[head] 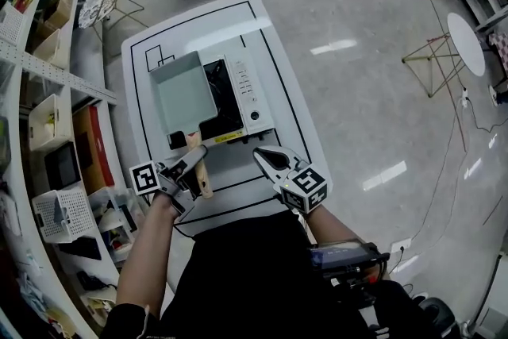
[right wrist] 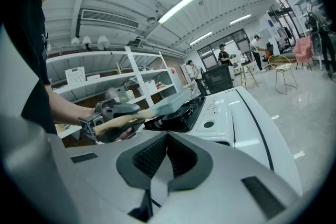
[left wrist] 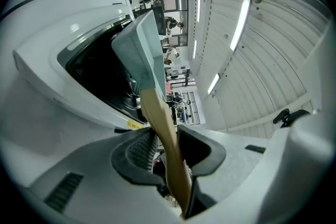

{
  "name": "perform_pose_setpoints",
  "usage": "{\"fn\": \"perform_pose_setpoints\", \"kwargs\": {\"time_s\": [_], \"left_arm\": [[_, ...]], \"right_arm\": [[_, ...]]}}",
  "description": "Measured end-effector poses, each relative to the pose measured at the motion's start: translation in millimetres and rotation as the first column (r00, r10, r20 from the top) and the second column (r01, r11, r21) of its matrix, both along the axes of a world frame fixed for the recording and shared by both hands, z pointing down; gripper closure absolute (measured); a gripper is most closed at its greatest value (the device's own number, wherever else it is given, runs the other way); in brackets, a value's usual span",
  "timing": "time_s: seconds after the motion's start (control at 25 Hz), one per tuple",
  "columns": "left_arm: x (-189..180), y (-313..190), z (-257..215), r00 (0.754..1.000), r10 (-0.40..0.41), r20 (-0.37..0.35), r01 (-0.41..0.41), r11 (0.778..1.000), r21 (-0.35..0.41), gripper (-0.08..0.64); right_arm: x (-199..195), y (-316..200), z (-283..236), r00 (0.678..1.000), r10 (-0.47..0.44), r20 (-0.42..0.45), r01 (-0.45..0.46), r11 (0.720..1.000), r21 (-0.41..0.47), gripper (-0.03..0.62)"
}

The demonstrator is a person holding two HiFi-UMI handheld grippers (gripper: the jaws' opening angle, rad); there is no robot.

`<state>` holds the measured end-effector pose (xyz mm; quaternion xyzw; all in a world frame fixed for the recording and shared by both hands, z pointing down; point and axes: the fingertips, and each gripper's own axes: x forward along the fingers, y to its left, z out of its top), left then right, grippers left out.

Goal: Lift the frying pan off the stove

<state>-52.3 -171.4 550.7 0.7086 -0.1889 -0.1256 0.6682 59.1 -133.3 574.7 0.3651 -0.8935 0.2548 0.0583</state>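
On the white table (head: 295, 119), one stove (head: 252, 95). Above its left side — frying pan (head: 184, 95), square, pale green, raised off the burner; wooden handle (head: 205, 185) clamped by left tool (head: 195, 158). Right tool (head: 263, 158) — jaws together, nothing between them, near the stove's front edge.
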Motion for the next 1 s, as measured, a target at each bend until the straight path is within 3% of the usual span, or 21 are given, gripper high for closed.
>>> {"fn": "perform_pose_setpoints", "kwargs": {"time_s": [1.0], "left_arm": [[0.5,13.7,-26.1,0.997,-0.074,0.033,0.071,0.995,0.067,0.431]], "right_arm": [[-3.6,2.6,-1.3,0.992,-0.122,0.019,0.122,0.992,0.011,0.568]]}}
